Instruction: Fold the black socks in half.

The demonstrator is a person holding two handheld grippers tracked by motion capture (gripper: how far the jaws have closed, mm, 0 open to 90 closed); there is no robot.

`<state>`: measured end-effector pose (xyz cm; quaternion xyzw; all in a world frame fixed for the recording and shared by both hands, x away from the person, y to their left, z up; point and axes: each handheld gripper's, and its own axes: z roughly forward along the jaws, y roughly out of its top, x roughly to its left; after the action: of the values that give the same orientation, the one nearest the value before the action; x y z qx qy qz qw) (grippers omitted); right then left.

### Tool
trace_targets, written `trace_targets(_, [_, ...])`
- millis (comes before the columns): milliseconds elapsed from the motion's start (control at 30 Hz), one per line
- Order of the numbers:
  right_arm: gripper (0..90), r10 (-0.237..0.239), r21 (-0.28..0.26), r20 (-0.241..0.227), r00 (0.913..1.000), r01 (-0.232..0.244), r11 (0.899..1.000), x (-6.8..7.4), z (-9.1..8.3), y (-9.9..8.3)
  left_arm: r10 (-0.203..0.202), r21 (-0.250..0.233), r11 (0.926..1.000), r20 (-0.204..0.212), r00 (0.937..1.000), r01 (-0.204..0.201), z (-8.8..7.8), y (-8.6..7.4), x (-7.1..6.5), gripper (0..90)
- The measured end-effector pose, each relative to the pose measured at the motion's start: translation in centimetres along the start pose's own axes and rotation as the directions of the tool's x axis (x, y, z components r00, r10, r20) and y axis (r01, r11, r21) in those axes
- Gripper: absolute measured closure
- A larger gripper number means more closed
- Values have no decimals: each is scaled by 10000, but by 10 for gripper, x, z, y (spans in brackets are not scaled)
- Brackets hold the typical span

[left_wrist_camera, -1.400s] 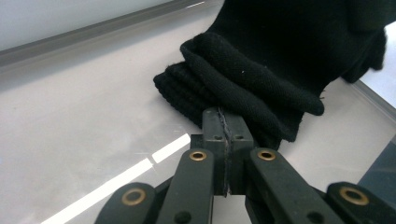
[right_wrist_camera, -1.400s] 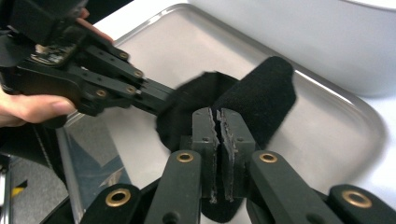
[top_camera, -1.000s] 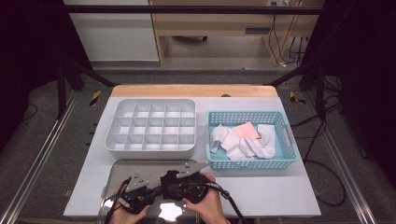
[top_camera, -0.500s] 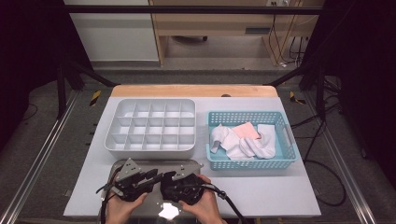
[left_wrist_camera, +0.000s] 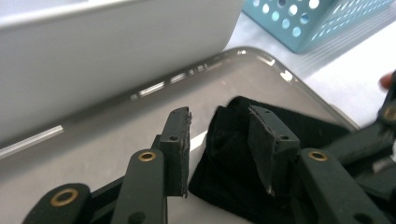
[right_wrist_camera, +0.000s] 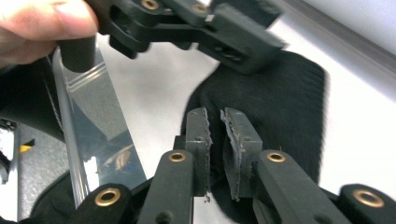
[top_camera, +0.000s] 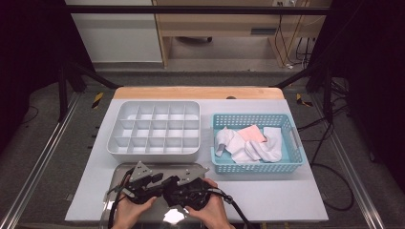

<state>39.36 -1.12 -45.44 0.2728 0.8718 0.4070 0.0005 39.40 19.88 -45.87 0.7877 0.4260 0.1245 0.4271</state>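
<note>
The left gripper (left_wrist_camera: pixel 219 135) has just been opening; its jaws stand apart over a black cloth (left_wrist_camera: pixel 233 182), pads not pressing it. The right gripper (right_wrist_camera: pixel 215 135) has its jaws nearly closed, opening slightly, with a fold of that cloth between them (a pinch, by the look). The cloth lies on a metal tray (top_camera: pixel 157 168). Beyond stand an empty white divided box (top_camera: pixel 155 130) and a blue basket (top_camera: pixel 258 164) holding white cloths (top_camera: pixel 253 148) and a pink one (top_camera: pixel 251 133).

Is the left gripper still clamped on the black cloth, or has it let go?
Let go. The left gripper has just been opening; its pads stand apart, with the black cloth lying on the metal tray between them, unpinched.
</note>
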Motion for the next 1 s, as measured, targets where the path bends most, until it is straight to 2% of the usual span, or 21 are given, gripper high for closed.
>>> trace_targets(100, [796,-126,68,236,9996,124,9999,-1,-6,-2,-203,-46,9998,70,9998,203,-4,-7,0,583])
trace_targets(267, [784,100,-33,281,9996,-100,9999,-5,-15,-6,-247,-123,9996,54,9997,247,-7,-14,-5,577])
trace_targets(333, [779,352,-506,321,9989,-335,9982,-8,-25,-5,-244,-177,9995,-29,9997,244,-9,-17,-8,562])
trace_targets(367, [779,352,-506,321,9989,-335,9982,-8,-25,-5,-244,-177,9995,-29,9997,244,-9,-17,-8,557])
trace_targets(400, [792,549,-876,520,9971,-503,9949,-10,-33,-3,-305,-230,9993,-66,9995,303,-10,-19,-9,551])
trace_targets(467, [805,770,-1211,570,9954,-697,9902,-10,-36,-1,-311,-289,9991,-141,9994,307,-10,-21,-10,542])
trace_targets(533, [809,683,-1068,553,9961,-621,9923,-8,-32,-2,-244,-313,9992,-230,9994,237,-10,-22,-12,531])
trace_targets(633, [820,608,-572,488,9970,-580,9967,-5,-22,-8,-190,-318,9993,-309,9993,180,-10,-23,-13,521])
trace_targets(733, [827,645,-304,468,9968,-632,9975,-4,-16,-18,-248,-320,9992,-230,9994,241,-10,-24,-14,496])
trace_targets(800, [827,731,-377,342,9967,-718,9967,-6,-16,-23,-292,-339,9990,-228,9993,284,-10,-24,-13,474])
trace_targets(1000, [822,778,-757,404,9961,-746,9943,-7,-25,-18,-524,-271,9983,-81,9986,522,-12,-23,-10,414])
